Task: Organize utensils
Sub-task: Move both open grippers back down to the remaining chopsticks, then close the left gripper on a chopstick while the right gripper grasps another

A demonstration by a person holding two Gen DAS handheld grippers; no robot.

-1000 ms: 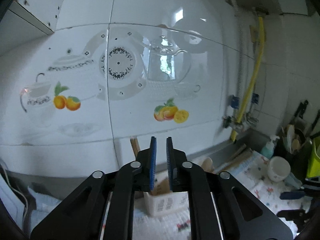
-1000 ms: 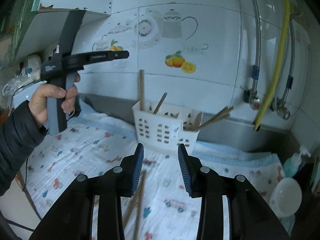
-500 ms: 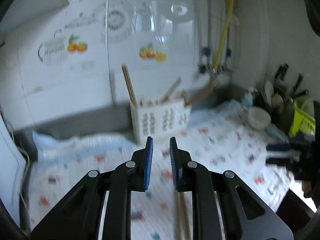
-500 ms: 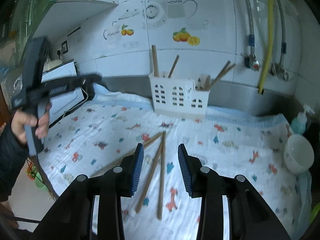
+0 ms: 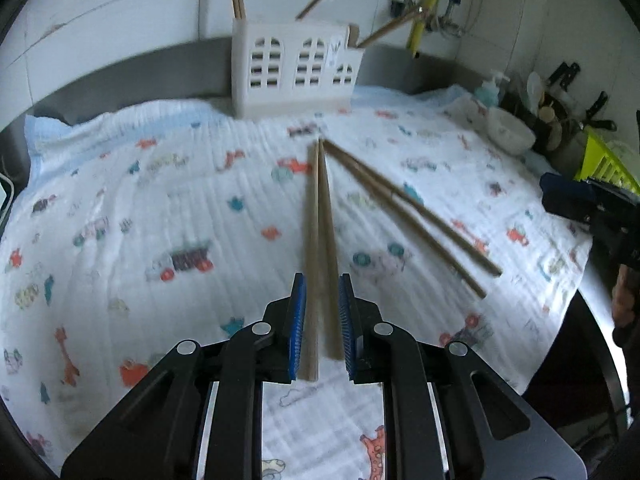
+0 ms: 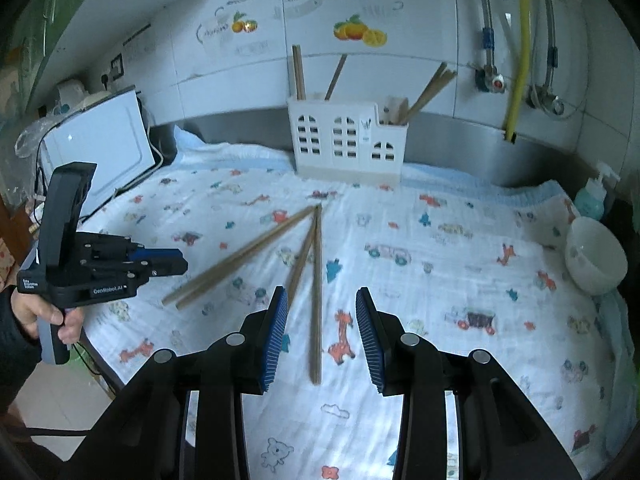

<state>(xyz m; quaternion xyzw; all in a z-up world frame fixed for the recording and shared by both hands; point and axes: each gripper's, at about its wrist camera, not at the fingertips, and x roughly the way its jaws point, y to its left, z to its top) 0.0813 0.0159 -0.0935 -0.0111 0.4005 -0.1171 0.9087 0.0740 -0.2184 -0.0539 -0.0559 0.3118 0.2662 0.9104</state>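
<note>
Several wooden chopsticks lie on a patterned cloth. In the left wrist view one pair (image 5: 318,216) runs straight toward me and its near ends lie between the fingers of my open left gripper (image 5: 321,280); a second pair (image 5: 404,204) angles to the right. In the right wrist view my open right gripper (image 6: 322,296) hovers over the near end of a pair (image 6: 316,280), and the other pair (image 6: 240,256) points left toward my left gripper (image 6: 160,256). A white utensil holder (image 6: 346,140) with upright chopsticks stands at the back by the wall; it also shows in the left wrist view (image 5: 294,68).
A white bowl (image 6: 594,256) and a teal soap bottle (image 6: 592,196) sit at the right edge of the cloth. A white appliance (image 6: 100,148) stands at the left. A yellow-green rack (image 5: 606,164) and kitchen tools are far right. Pipes run down the tiled wall.
My left gripper swung down from facing the wall to the cloth and now straddles a chopstick pair, slightly wider open. My right gripper drew back and tilted down over the chopsticks.
</note>
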